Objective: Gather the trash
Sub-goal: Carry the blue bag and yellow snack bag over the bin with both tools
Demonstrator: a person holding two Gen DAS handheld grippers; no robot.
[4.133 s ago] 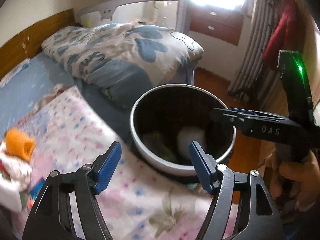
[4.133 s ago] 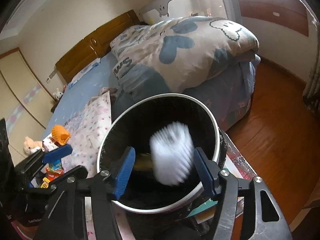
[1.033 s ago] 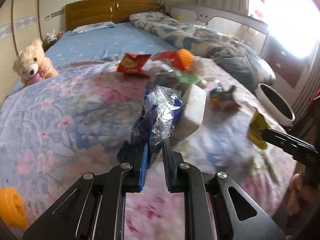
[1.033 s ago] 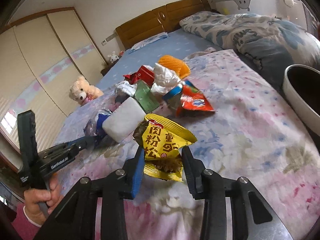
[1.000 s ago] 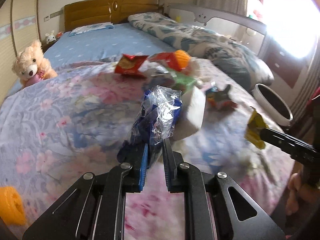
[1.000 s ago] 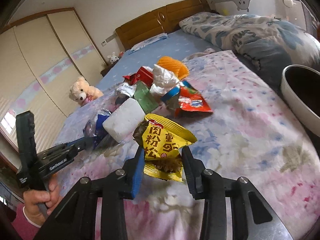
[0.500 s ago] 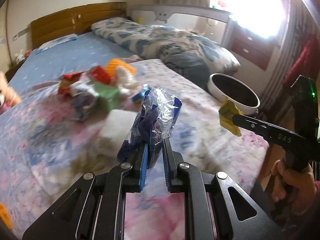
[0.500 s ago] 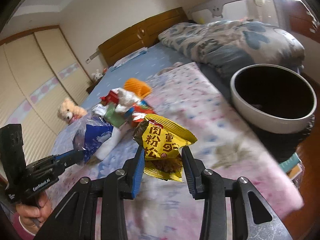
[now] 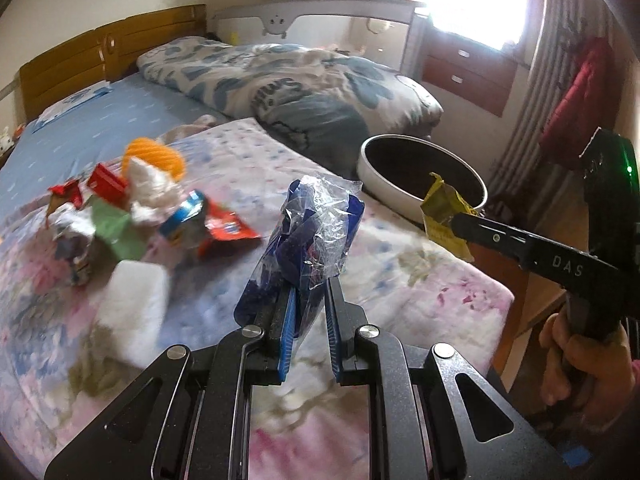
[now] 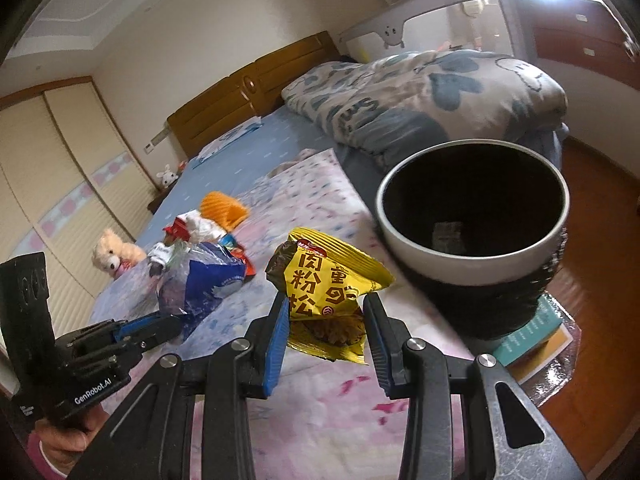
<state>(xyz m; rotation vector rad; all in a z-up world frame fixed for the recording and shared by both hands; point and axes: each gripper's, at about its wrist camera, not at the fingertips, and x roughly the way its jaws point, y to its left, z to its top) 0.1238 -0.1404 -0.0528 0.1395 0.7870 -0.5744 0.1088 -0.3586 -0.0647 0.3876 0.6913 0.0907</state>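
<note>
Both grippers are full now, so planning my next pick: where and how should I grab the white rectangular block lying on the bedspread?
Probably across its short width, coming down from above. The white rectangular block lies flat on the floral bedspread, apart from the wrapper pile, so its long sides look free. It is blurred here, so whether it is firm or soft I cannot tell.

bin point(image 10: 472, 256) beside bed edge | trash pile point(image 9: 132, 208) on bedspread point(image 9: 400, 272) | quilt point(image 9: 304, 80) behind bin
</note>
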